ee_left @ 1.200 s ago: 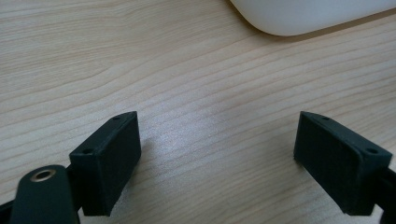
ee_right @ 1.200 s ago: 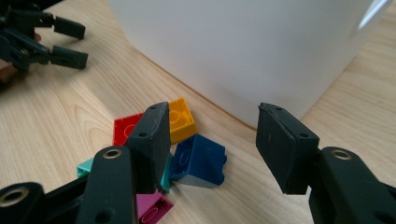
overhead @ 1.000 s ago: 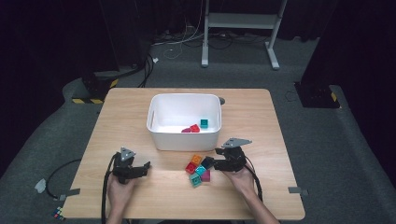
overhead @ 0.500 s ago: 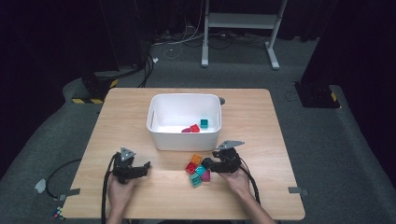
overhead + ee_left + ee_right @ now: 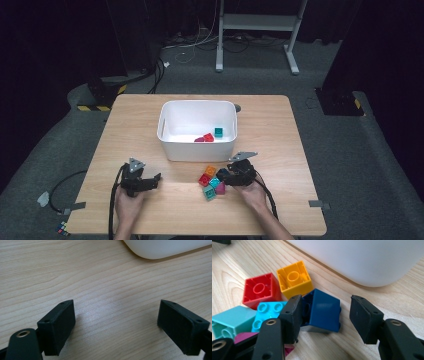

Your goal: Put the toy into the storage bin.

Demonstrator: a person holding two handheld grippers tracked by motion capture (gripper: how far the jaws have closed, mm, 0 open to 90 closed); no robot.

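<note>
A pile of toy bricks (image 5: 210, 183) lies on the wooden table just in front of the white bin (image 5: 170, 131). My right gripper (image 5: 223, 176) is at the pile's right side. In the right gripper view it (image 5: 327, 308) is open, with a dark blue brick (image 5: 323, 311) between its jaws: the left jaw is against the brick, the right jaw stands clear of it. A yellow brick (image 5: 294, 278), a red brick (image 5: 260, 290), a light blue brick (image 5: 267, 313) and a teal brick (image 5: 232, 322) lie beside it. My left gripper (image 5: 154, 179) rests open over bare wood (image 5: 116, 315).
The bin holds a red brick (image 5: 208, 137), a magenta brick (image 5: 199, 140) and a teal brick (image 5: 218, 132). Its rounded corner (image 5: 165, 248) rises just beyond my left gripper. Cables trail off the table's near left. A metal stand (image 5: 255, 35) is on the floor behind.
My right gripper has moved left and toward the person, down to the brick pile, and now straddles the dark blue brick. The left gripper has stayed put.
</note>
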